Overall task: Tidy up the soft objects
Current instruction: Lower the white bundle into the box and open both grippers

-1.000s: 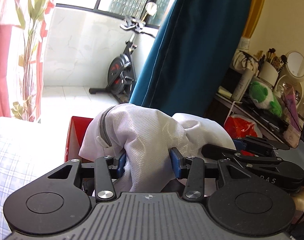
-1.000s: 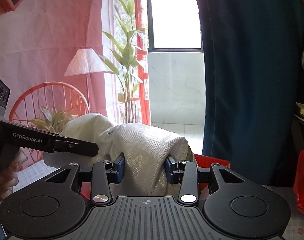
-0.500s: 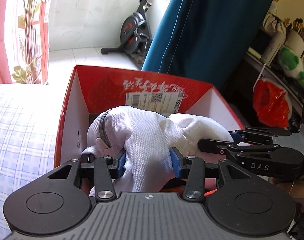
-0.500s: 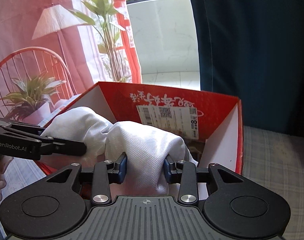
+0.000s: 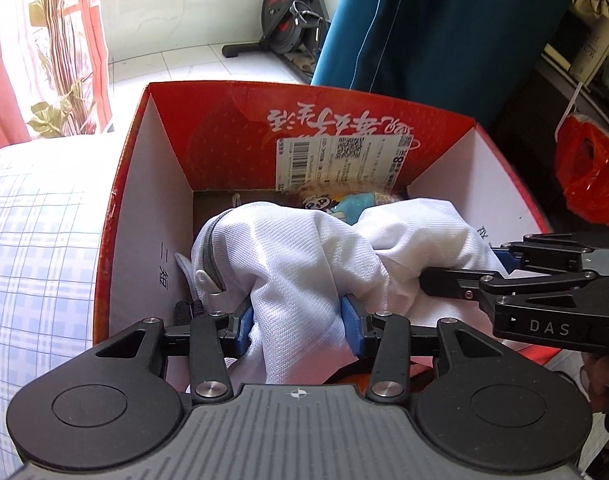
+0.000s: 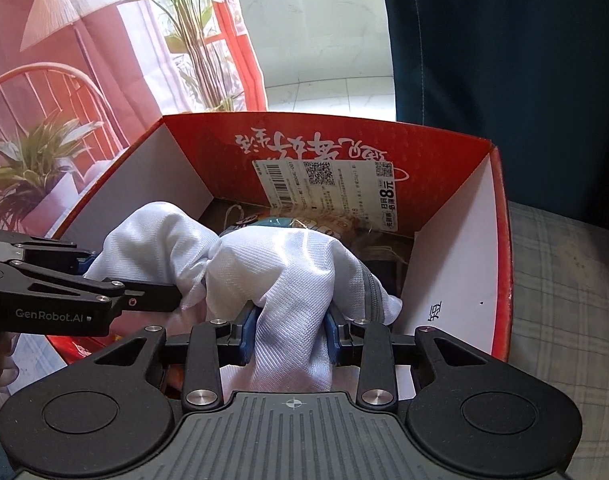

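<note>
A bunched fold of the white mesh bag (image 5: 304,264) is pinched between the blue pads of the left claw (image 5: 298,326), which stands partly closed on the fabric. A second fold of the same bag is clamped in the right claw (image 6: 290,332); no gap between pad and cloth is visible there. The bag is thus carried between both claws, inside the mouth of the red box (image 5: 224,128), above the items already lying on its floor.

Possible faults from this position:
- The grip is taken on loose fabric only. If one fold slips out, the bag is likely to swing from the other claw and drape over the box wall.
- The zipper (image 5: 210,252) and its white pull hang beside the left claw's fingers. A snag on the linkage could drag the bag back out when the claw is withdrawn.
- If the bag is released high, it may settle on top of the contents and stand proud of the rim.

Differences between views:
- In the left wrist view, the zipper end and pull tab, a blue checked bedcover (image 5: 36,240) beside the box, and an orange plastic bag (image 5: 588,176) are shown.
- In the right wrist view, the zipper's opposite run against the white side wall, a potted plant (image 6: 28,172) and a grey checked surface (image 6: 564,300) are shown.
- The small printed toy items (image 5: 332,202) on the box floor are seen in both, partly hidden by the bag.
</note>
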